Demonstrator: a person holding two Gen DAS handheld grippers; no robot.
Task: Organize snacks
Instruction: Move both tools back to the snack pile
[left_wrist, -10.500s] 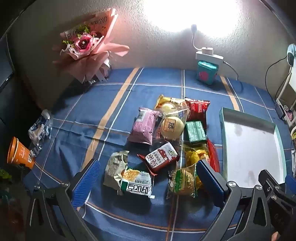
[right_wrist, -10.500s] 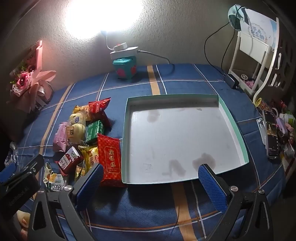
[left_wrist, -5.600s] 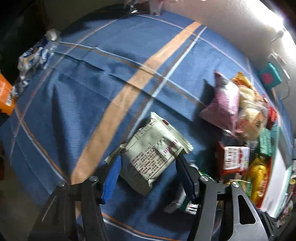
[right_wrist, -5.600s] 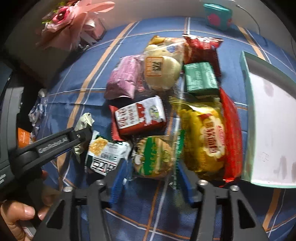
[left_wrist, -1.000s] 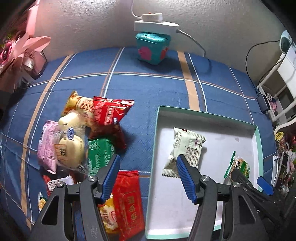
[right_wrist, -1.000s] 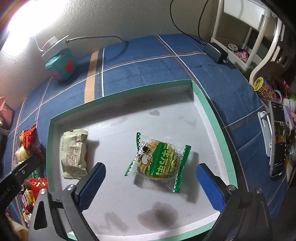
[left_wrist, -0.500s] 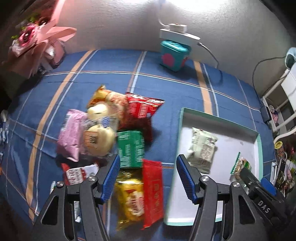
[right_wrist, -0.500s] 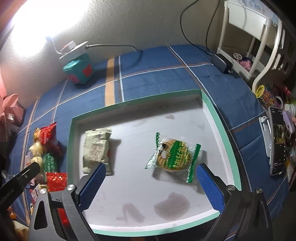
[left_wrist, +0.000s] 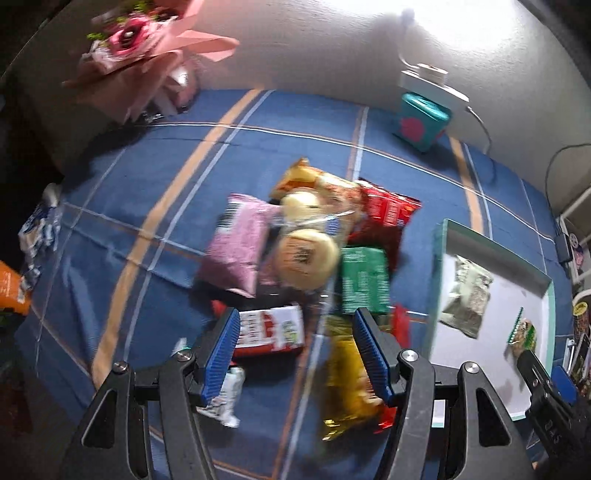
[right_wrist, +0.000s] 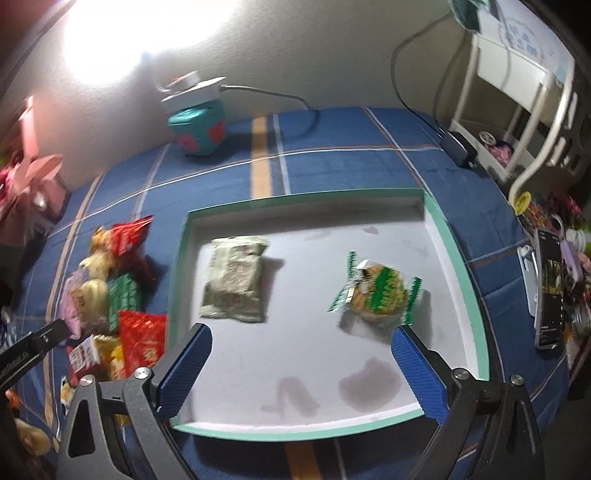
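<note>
1. A blue plaid cloth (left_wrist: 122, 206) is seen covering the surface, with a white wall at the far side.
2. The left gripper (left_wrist: 295, 349) is held over the near part of the snack pile; its blue pads (left_wrist: 221, 354) are set apart and nothing is gripped between them.
3. Between and just beyond those pads a red-and-white packet (left_wrist: 269, 330) is seen, with a yellow foil bag (left_wrist: 347, 380) to its right, partly behind the right pad.
4. Farther off, a pink bag (left_wrist: 238, 245), a clear pack of round buns (left_wrist: 306, 254), a green packet (left_wrist: 364, 280) and a red bag (left_wrist: 386, 214) are found crowded together, touching or overlapping; the left view is blurred, so labels cannot be read.
5. The right gripper (right_wrist: 301, 369) is held wide open above the near edge of the tray (right_wrist: 454, 251), and nothing is held by it.
6. Two snacks are seen lying inside the white tray with a teal rim: a pale green packet (right_wrist: 234, 278) at the left and a round cookie in a green-edged clear wrapper (right_wrist: 376, 293) at the right, well apart from each other.
7. The tray is placed to the right of the loose pile, with a red packet (right_wrist: 142, 341) just beside its left wall.
8. A teal box (right_wrist: 197, 129) is seen at the far wall, under a white power strip (right_wrist: 192, 88).
9. A pink bouquet (left_wrist: 144, 55) is seen at the far left.
</note>
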